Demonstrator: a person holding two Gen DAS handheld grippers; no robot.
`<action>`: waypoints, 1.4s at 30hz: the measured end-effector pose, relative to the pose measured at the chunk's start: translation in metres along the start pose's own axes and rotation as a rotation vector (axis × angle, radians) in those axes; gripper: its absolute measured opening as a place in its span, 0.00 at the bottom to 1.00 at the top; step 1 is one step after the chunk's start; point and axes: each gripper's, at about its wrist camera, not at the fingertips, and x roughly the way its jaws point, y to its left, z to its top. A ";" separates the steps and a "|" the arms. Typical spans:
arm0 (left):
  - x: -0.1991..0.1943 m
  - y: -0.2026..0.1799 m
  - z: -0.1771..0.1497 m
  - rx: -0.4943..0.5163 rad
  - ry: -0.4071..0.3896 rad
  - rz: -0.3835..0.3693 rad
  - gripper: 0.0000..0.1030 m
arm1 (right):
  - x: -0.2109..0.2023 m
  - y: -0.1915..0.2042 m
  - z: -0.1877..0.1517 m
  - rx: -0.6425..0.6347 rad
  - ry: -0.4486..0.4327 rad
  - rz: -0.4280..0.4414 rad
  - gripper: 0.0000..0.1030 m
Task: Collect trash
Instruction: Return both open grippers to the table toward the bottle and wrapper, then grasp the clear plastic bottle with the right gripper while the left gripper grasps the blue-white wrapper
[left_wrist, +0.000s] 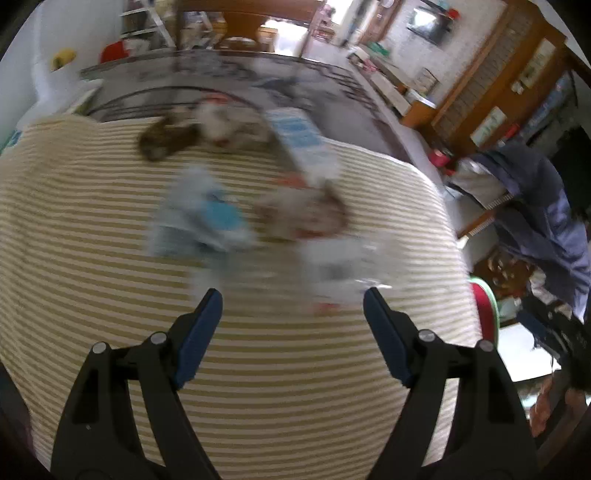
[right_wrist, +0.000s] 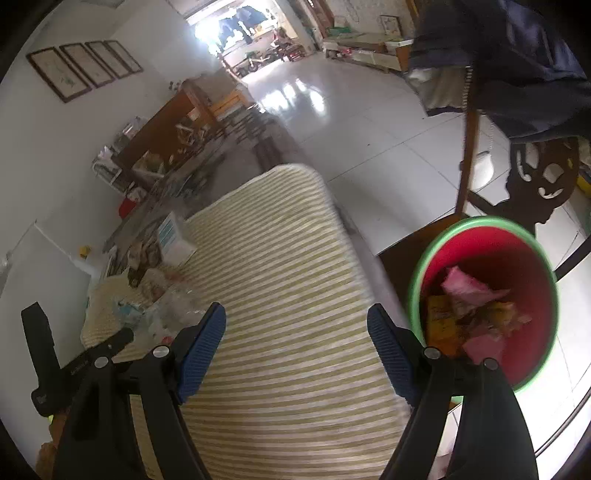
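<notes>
Trash lies on a striped cloth (left_wrist: 258, 369): a crumpled blue-and-white wrapper (left_wrist: 207, 218), a clear plastic piece (left_wrist: 340, 266), a brownish wrapper (left_wrist: 306, 214), a blue-and-white carton (left_wrist: 303, 144) and a brown clump (left_wrist: 166, 140). The view is blurred. My left gripper (left_wrist: 291, 299) is open and empty, just short of the clear plastic. My right gripper (right_wrist: 295, 314) is open and empty over the cloth (right_wrist: 288, 295), beside a red bin with a green rim (right_wrist: 484, 299) that holds pink and yellow trash. The trash pile (right_wrist: 162, 306) shows at its left.
The bin's rim (left_wrist: 487, 314) shows past the cloth's right edge. A dark tabletop (left_wrist: 221, 77) lies beyond the cloth. A chair with a blue jacket (right_wrist: 517, 66) stands behind the bin on the white tiled floor (right_wrist: 369, 122). Cluttered shelves line the wall.
</notes>
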 end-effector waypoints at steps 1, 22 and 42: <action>-0.001 0.009 0.002 -0.008 0.000 0.006 0.74 | 0.004 0.011 -0.005 -0.011 0.011 0.005 0.74; 0.057 0.086 0.052 -0.107 0.169 -0.136 0.27 | 0.049 0.121 -0.057 0.064 0.107 0.091 0.79; -0.020 0.160 -0.001 -0.173 0.129 -0.155 0.50 | 0.155 0.166 -0.024 0.322 0.150 -0.047 0.87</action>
